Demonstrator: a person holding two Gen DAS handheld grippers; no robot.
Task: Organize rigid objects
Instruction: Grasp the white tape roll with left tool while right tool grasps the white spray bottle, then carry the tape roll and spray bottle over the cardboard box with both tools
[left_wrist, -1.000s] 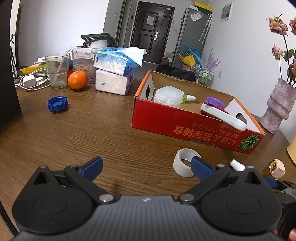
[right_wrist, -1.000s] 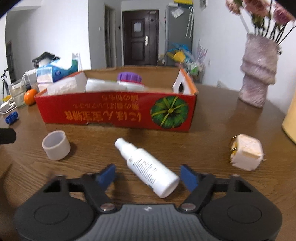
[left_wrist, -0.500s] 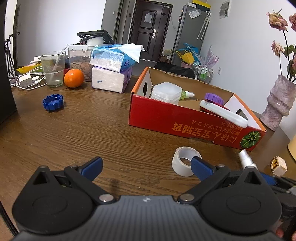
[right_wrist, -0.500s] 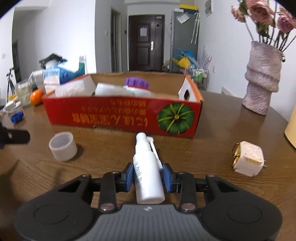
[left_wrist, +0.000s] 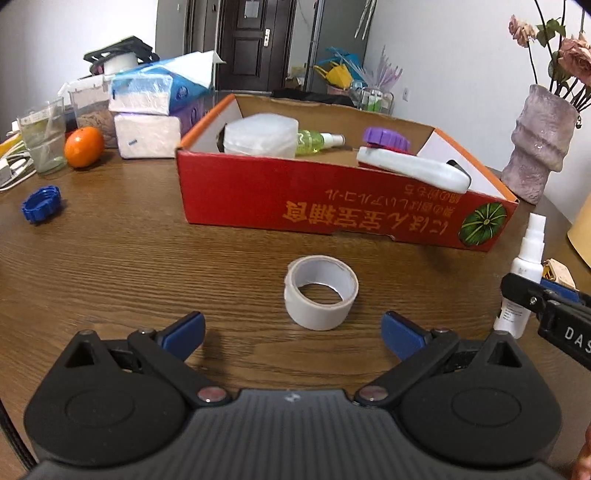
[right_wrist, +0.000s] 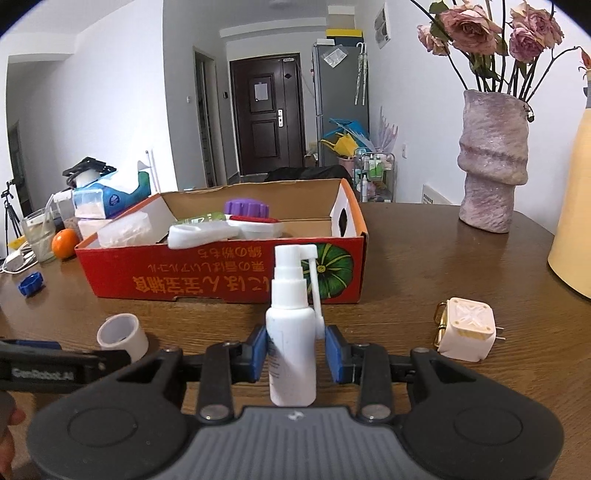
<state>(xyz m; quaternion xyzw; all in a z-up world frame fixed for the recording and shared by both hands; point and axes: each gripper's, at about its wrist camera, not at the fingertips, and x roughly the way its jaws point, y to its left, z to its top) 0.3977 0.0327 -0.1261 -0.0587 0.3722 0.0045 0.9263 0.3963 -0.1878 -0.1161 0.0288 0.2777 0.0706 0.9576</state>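
Note:
My right gripper (right_wrist: 295, 354) is shut on a white spray bottle (right_wrist: 290, 332), held upright and lifted off the wooden table, its nozzle toward the red cardboard box (right_wrist: 221, 277). The same spray bottle (left_wrist: 524, 273) shows at the right edge of the left wrist view, pinched by the other gripper's blue pads. My left gripper (left_wrist: 293, 332) is open, its blue fingers either side of and just short of a white tape roll (left_wrist: 320, 291) lying on the table. The tape roll (right_wrist: 122, 336) also appears low left in the right wrist view. The red box (left_wrist: 332, 203) holds several items.
A white plug adapter (right_wrist: 465, 334) lies right of the bottle. A purple vase (right_wrist: 491, 162) with roses stands at the back right. A blue cap (left_wrist: 40, 204), an orange (left_wrist: 84, 146), a glass (left_wrist: 43, 140) and tissue packs (left_wrist: 155, 110) sit at the left.
The right gripper closed on the spray bottle that lay on the table and raised it upright. The left gripper swung right and forward, so the tape roll now lies centred before its open fingers.

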